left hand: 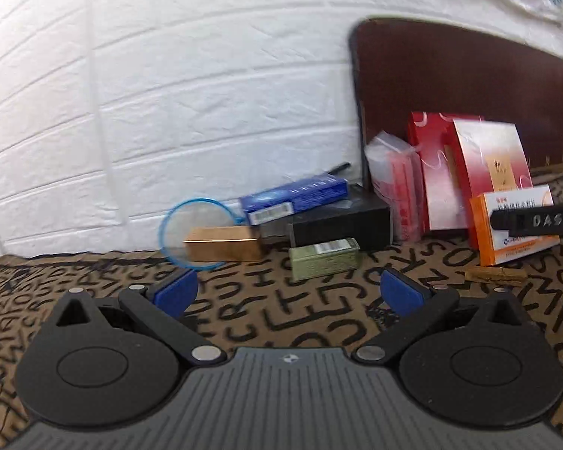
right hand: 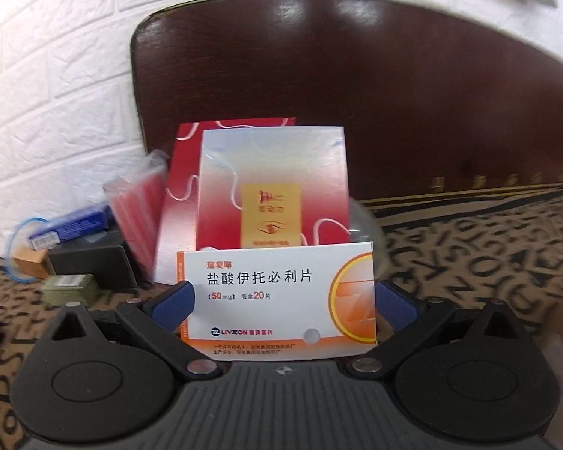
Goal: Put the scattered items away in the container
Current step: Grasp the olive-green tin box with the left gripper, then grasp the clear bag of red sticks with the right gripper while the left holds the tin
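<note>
My right gripper [right hand: 283,300] has its blue pads on either side of a white and orange medicine box [right hand: 277,300]; the jaws stand wide and I cannot tell whether the pads touch it. The same box shows in the left wrist view [left hand: 514,225] with the right gripper's black finger [left hand: 536,219] beside it. My left gripper [left hand: 287,292] is open and empty above the letter-patterned cloth [left hand: 281,322]. Ahead of it lie a green tin [left hand: 324,258], a gold box [left hand: 225,247], a blue box [left hand: 294,197] on a black box [left hand: 341,221], and a blue-rimmed round lens [left hand: 195,230].
Red and white cartons [right hand: 272,191] and a wrapped red packet [right hand: 139,217] lean against a dark brown headboard [right hand: 394,93]. A white brick-pattern wall [left hand: 150,93] stands behind. A small gold clip [left hand: 495,273] lies on the cloth at the right.
</note>
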`<action>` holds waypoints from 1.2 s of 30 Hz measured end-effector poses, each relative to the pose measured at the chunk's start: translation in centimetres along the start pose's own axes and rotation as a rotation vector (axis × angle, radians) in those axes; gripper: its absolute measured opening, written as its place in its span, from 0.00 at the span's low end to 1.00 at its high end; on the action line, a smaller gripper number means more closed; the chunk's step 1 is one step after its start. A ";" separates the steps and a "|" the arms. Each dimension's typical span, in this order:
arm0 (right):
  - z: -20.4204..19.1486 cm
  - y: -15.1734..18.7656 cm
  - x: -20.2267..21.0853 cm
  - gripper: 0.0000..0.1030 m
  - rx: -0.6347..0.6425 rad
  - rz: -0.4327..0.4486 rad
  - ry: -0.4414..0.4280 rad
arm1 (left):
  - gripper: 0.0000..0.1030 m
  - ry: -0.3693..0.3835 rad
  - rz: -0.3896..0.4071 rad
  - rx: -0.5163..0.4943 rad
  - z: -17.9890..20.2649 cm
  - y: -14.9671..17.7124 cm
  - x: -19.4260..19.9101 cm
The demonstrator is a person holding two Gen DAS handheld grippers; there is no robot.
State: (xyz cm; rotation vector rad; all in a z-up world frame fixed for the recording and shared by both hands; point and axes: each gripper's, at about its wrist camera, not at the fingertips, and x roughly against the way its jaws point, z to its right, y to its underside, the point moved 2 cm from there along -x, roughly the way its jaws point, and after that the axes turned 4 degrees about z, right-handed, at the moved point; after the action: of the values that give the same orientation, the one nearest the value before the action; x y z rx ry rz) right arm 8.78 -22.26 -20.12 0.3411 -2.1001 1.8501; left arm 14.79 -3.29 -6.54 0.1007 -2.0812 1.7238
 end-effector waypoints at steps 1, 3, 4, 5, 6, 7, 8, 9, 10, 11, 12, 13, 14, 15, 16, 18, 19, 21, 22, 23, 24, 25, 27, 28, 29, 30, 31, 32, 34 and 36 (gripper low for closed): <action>0.1 -0.1 -0.1 1.00 0.010 0.001 -0.015 | 1.00 0.000 -0.011 -0.014 0.5 0.1 -0.7; 0.3 -0.2 -0.1 1.00 0.014 0.000 -0.033 | 1.00 0.001 -0.026 -0.016 1.1 0.0 -1.9; 0.3 -0.1 0.0 0.98 0.013 0.005 -0.041 | 1.00 -0.001 -0.039 -0.003 1.2 -0.1 -2.5; 0.5 -0.1 0.2 0.92 0.009 0.013 -0.052 | 1.00 0.002 -0.056 0.011 1.3 -0.2 -3.1; 0.7 -0.1 0.4 0.87 -0.006 0.019 -0.069 | 1.00 0.001 -0.069 0.021 1.4 -0.4 -3.7; 0.9 -0.1 0.6 0.79 -0.027 0.025 -0.082 | 0.99 -0.005 -0.081 0.026 1.6 -0.5 -4.3; 1.1 -0.2 0.6 0.79 -0.044 0.027 -0.092 | 0.98 -0.009 -0.090 0.032 1.7 -0.6 -4.8; 1.2 -0.4 0.4 0.82 -0.049 0.022 -0.093 | 0.98 -0.012 -0.101 0.041 1.8 -0.8 -5.3; 1.1 -0.4 0.3 0.95 -0.048 0.016 -0.090 | 0.98 -0.015 -0.109 0.050 1.9 -1.0 -5.8; 1.0 -0.5 0.1 1.00 -0.046 0.013 -0.086 | 0.98 -0.019 -0.116 0.059 2.0 -1.1 -6.2; 0.8 -0.5 0.1 1.00 -0.044 0.013 -0.084 | 0.99 -0.018 -0.128 0.058 2.2 -1.1 -6.6; 0.6 -0.6 0.1 1.00 -0.043 0.012 -0.078 | 0.99 -0.015 -0.138 0.052 2.4 -1.1 -6.9; 0.4 -0.5 0.0 1.00 -0.040 0.009 -0.076 | 0.98 -0.017 -0.148 0.040 2.7 -1.1 -7.2; 0.1 -0.4 -0.1 1.00 -0.030 0.000 -0.075 | 0.98 -0.021 -0.161 0.021 3.1 -1.0 -7.6; -0.3 -0.3 -0.3 1.00 -0.011 -0.005 -0.062 | 0.97 -0.027 -0.172 0.000 3.5 -1.0 -8.0; -1.0 0.0 -0.4 1.00 0.038 0.015 -0.069 | 0.85 -0.035 -0.178 -0.022 3.8 -0.9 -8.3; -1.2 0.0 -0.4 1.00 0.056 0.020 -0.073 | 0.70 -0.030 -0.179 -0.011 3.7 -0.9 -8.2; -1.1 -0.3 0.1 0.86 0.073 0.024 -0.089 | 0.60 0.008 -0.168 0.040 3.1 -0.5 -7.8; -0.8 -0.6 0.5 0.68 0.068 0.023 -0.103 | 0.60 0.028 -0.161 0.061 2.8 -0.4 -7.5; -0.5 -0.8 0.8 0.51 0.057 0.021 -0.113 | 0.60 0.043 -0.152 0.077 2.5 -0.2 -7.2; -0.3 -1.0 1.2 0.43 0.054 0.021 -0.118 | 0.60 0.056 -0.134 0.096 2.3 -0.1 -6.7; -0.2 -1.1 1.5 0.32 0.064 0.020 -0.116 | 0.60 0.066 -0.113 0.112 2.3 0.0 -6.1; -0.3 -1.2 2.0 0.32 0.086 0.028 -0.111 | 0.60 0.071 -0.071 0.121 2.4 0.2 -4.9; -0.3 -1.2 2.2 0.32 0.092 0.030 -0.110 | 0.60 0.083 -0.055 0.126 2.4 0.4 -4.2; -0.6 -1.2 2.1 0.32 0.095 0.034 -0.110 | 0.60 0.083 -0.048 0.121 2.3 0.5 -3.6; -0.5 -1.2 2.1 0.32 0.091 0.033 -0.113 | 0.60 0.080 -0.048 0.111 2.2 0.7 -3.2; -0.4 -1.2 2.0 0.35 0.077 0.033 -0.119 | 0.60 0.086 -0.048 0.108 2.2 0.9 -2.9; -0.3 -1.3 2.0 0.54 0.055 0.051 -0.123 | 0.60 0.093 -0.051 0.106 2.3 1.1 -2.6; -0.2 -1.3 1.8 0.86 0.029 0.048 -0.143 | 0.60 0.100 -0.067 0.102 2.6 1.3 -2.4; -0.3 -1.2 1.7 1.00 0.020 0.034 -0.127 | 0.60 0.095 -0.070 0.096 3.4 1.3 -1.9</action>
State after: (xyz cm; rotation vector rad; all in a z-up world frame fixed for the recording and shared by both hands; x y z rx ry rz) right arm 7.71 -22.05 -18.29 0.4415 -2.1842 1.9170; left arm 15.15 -6.68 -8.87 0.1171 -1.9052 1.7514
